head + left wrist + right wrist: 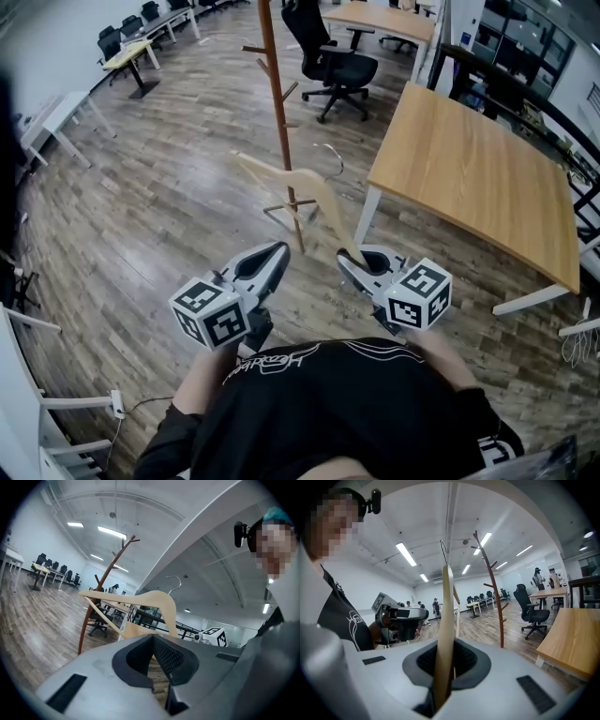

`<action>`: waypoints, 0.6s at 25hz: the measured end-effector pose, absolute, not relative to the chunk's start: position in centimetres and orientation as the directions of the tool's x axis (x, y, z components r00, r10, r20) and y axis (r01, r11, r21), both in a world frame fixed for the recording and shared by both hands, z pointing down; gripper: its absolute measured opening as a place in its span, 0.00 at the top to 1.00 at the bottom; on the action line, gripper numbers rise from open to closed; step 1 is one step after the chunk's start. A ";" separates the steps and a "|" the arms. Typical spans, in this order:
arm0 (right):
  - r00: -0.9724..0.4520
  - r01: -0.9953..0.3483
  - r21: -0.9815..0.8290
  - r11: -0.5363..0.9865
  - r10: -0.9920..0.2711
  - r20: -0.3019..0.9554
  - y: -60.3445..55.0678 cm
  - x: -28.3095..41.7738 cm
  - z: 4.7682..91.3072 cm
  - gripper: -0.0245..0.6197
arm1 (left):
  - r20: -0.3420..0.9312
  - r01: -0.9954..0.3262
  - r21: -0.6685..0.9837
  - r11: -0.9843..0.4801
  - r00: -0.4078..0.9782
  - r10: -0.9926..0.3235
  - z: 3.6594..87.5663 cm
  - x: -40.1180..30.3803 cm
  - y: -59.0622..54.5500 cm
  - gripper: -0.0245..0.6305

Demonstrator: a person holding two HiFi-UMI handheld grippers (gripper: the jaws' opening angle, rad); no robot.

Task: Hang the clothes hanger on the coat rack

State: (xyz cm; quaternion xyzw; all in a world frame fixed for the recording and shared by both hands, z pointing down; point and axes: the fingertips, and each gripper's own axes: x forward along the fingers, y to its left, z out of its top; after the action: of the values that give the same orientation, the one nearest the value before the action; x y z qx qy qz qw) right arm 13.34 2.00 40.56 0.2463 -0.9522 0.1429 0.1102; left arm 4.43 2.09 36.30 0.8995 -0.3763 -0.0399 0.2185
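Floor point(169, 187): wood planks fill most of my head view, with rows of desks and chairs far back.
Tabletop point(469, 169): a pale wooden one on white legs stands to my right, beside the rack.
Coat rack point(275, 94): a brown pole with short pegs stands on the floor straight ahead of both grippers.
Office chair point(333, 61): a black one behind the rack, well apart from it.
Clothes hanger point(319, 187): pale wood with a wire hook. I hold it in the air by one lower end, just in front of the pole. The hook is on no peg.
Right gripper point(347, 261): its fingers are clamped on the hanger's end, and the wood runs up between the pads in the right gripper view.
Left gripper point(278, 251): just beside the right one, its fingers together at the tips with nothing between them.
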 end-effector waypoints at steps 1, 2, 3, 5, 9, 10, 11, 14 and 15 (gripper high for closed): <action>-0.856 -0.498 -0.216 0.840 -0.436 0.279 1.9 13.5 40.5 0.89 | 0.093 -0.659 0.426 -0.620 0.713 -0.695 36.3 4.6 2.0 0.95; -0.857 -0.496 -0.215 0.841 -0.434 0.277 1.8 13.6 40.5 0.89 | 0.092 -0.660 0.428 -0.618 0.712 -0.696 36.2 4.7 1.9 0.95; -0.858 -0.494 -0.215 0.843 -0.433 0.276 1.6 13.7 40.4 0.89 | 0.091 -0.661 0.429 -0.615 0.709 -0.699 36.2 4.7 1.7 0.95; -0.860 -0.491 -0.213 0.845 -0.430 0.275 1.2 13.7 40.3 0.89 | 0.089 -0.665 0.427 -0.613 0.706 -0.703 36.0 4.7 1.3 0.95; -0.856 -0.496 -0.209 0.843 -0.435 0.278 -0.1 13.8 40.6 0.89 | 0.090 -0.663 0.427 -0.615 0.708 -0.701 36.3 4.7 0.1 0.95; -0.854 -0.500 -0.208 0.840 -0.440 0.279 -0.5 13.9 40.6 0.89 | 0.089 -0.663 0.427 -0.615 0.708 -0.701 36.4 4.6 -0.3 0.95; -0.851 -0.506 -0.208 0.837 -0.445 0.280 -1.0 13.9 40.7 0.89 | 0.086 -0.662 0.428 -0.616 0.708 -0.701 36.4 4.4 -0.8 0.95; -0.840 -0.523 -0.205 0.827 -0.461 0.286 -2.7 13.8 40.7 0.89 | 0.077 -0.654 0.430 -0.622 0.714 -0.696 36.3 3.9 -2.8 0.95; -0.837 -0.528 -0.203 0.825 -0.465 0.288 -3.4 13.6 40.7 0.89 | 0.075 -0.649 0.431 -0.627 0.718 -0.692 36.3 3.7 -3.6 0.95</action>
State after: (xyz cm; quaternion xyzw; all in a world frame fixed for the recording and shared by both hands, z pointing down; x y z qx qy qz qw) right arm 13.61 -3.38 40.75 0.2617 -0.9484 0.1386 0.1137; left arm 3.75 -3.56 36.25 0.9006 -0.3722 -0.0492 0.2192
